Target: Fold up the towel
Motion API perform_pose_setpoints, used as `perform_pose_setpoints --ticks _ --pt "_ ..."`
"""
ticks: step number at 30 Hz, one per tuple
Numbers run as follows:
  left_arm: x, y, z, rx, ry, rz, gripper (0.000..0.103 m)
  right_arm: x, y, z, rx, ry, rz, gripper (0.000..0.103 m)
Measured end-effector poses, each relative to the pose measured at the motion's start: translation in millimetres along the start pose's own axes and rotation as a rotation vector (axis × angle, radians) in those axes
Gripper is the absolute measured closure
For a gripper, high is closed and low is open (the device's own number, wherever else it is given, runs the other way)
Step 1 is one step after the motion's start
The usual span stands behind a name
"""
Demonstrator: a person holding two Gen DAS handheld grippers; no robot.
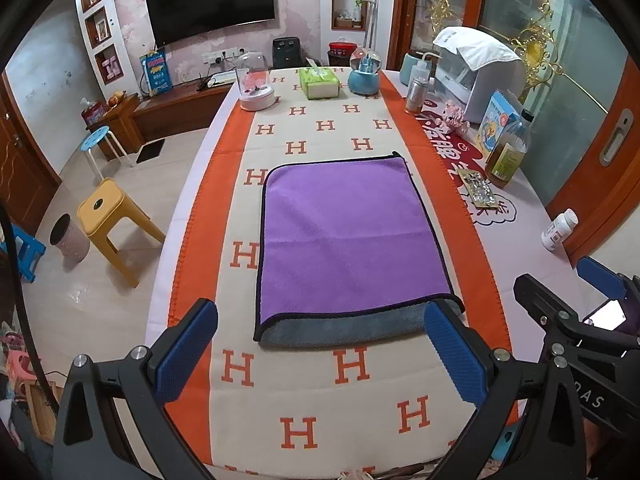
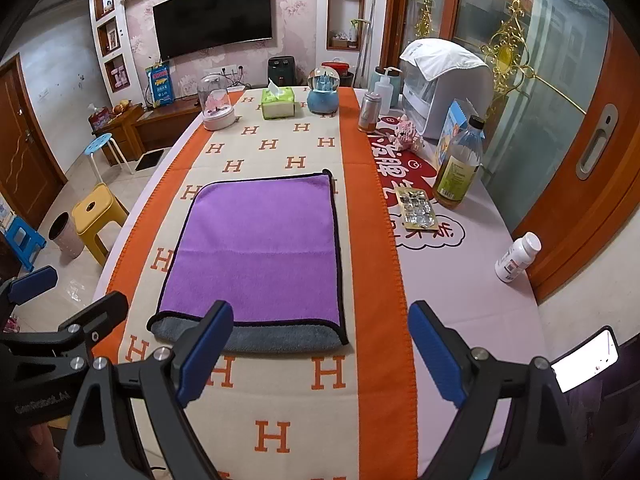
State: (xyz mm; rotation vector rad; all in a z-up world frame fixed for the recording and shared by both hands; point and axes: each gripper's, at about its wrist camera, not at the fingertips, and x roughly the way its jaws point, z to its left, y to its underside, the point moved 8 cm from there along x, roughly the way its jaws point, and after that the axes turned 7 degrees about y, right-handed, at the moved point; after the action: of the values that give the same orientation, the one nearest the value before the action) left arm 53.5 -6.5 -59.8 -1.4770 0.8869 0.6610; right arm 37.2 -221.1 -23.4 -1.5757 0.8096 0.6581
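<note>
The left gripper [image 1: 322, 354] has its blue-padded jaws spread wide with nothing between them, hovering above the near end of the blanket [image 1: 352, 364]; its right pad overlaps the near right corner of the towel [image 1: 344, 236] in view, though contact cannot be told. The right gripper [image 2: 320, 354] is likewise wide open and empty, its left pad in front of the towel's near edge. On the left gripper's body, seen from the right wrist, pale lettering reads roughly "GenRobot.AI"; the right gripper's arm in the left view shows "AS", the rest cut off. The towel lies flat on the blanket, folded once, purple face up with black piping, a grey strip of the lower layer showing along the near edge. The blanket is cream with orange borders and repeated orange "H" letters. To the right, a white cloth [image 2: 460, 264] carries red panels with Chinese characters, too distorted to read. On it stand an oil bottle [image 2: 458, 164] with a yellow-green label, a blister pack [image 2: 418, 210] and a white pill bottle [image 2: 518, 256], its label print too small to read. A tissue box [image 2: 279, 103] stands at the far end.
</note>
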Motion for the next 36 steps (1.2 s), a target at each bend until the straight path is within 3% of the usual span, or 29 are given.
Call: perform_pose_setpoints --ticks 36 --pt "-3 -15 7 0.002 -0.019 -0.041 0.001 -5 -14 -2 -0.021 0.017 -0.033 0.014"
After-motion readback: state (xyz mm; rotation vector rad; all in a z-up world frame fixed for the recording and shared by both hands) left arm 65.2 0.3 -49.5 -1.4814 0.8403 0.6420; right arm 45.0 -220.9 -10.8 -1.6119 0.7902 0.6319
